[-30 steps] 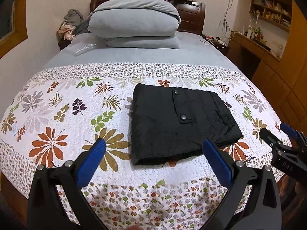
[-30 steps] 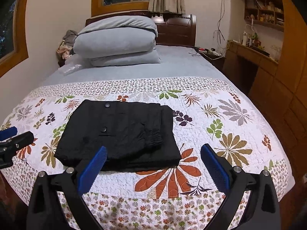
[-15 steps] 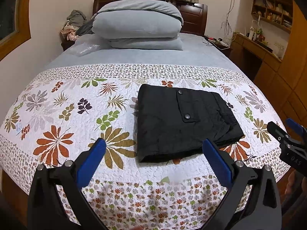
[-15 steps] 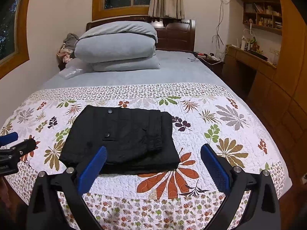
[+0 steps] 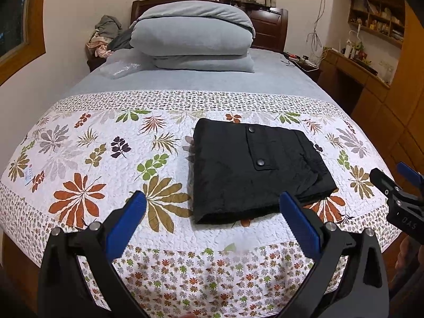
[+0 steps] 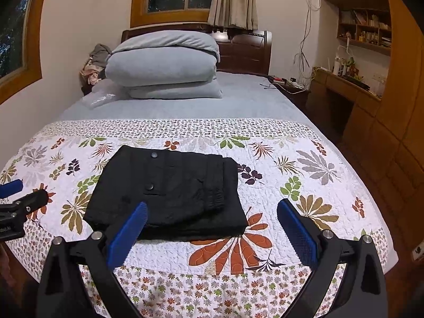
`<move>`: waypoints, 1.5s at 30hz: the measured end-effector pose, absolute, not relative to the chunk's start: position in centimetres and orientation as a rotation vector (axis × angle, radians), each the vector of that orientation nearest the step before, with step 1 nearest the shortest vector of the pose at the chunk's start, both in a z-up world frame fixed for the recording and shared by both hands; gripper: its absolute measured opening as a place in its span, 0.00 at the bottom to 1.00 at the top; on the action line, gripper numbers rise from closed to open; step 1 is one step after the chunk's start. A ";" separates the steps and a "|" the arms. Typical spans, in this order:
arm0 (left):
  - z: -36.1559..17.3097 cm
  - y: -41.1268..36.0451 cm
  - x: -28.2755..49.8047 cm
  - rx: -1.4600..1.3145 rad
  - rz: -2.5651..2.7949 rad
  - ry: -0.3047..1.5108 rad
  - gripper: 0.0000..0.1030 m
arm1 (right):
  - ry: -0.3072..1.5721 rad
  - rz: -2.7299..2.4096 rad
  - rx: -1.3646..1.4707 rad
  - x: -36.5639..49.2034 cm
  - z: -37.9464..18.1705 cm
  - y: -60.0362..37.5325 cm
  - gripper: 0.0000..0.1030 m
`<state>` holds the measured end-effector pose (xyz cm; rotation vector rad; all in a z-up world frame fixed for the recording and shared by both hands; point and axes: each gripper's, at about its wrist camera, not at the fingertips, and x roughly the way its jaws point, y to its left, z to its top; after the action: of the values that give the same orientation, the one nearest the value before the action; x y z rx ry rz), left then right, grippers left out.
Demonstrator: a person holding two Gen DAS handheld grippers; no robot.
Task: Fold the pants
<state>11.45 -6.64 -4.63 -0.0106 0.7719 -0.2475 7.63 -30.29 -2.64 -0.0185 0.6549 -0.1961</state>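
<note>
The black pants [image 5: 254, 169] lie folded into a flat rectangle on the floral quilt [image 5: 92, 159], two snap buttons on top. They also show in the right wrist view [image 6: 169, 190]. My left gripper [image 5: 212, 222] is open and empty, held near the bed's foot, short of the pants' near edge. My right gripper [image 6: 212, 230] is open and empty, also held back from the pants. The right gripper shows at the right edge of the left wrist view [image 5: 397, 188]; the left gripper shows at the left edge of the right wrist view [image 6: 16, 198].
Stacked grey pillows [image 5: 193, 37] lie at the headboard on a grey sheet. A heap of clothes [image 5: 106, 34] sits at the far left. A wooden desk and cabinets [image 6: 357, 98] run along the right side of the bed.
Both grippers have drawn back and risen a little from the bed. The pants look smaller and lie unmoved. Both stay open.
</note>
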 end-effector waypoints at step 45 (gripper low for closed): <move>-3.6 -7.6 10.9 0.021 -0.195 0.732 0.98 | 0.631 -0.268 -0.098 7.5 -3.4 -30.5 0.97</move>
<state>10.94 -7.58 -3.57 0.0206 0.7322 -0.1945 7.52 -30.48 -3.43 -0.0983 0.6314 -0.2678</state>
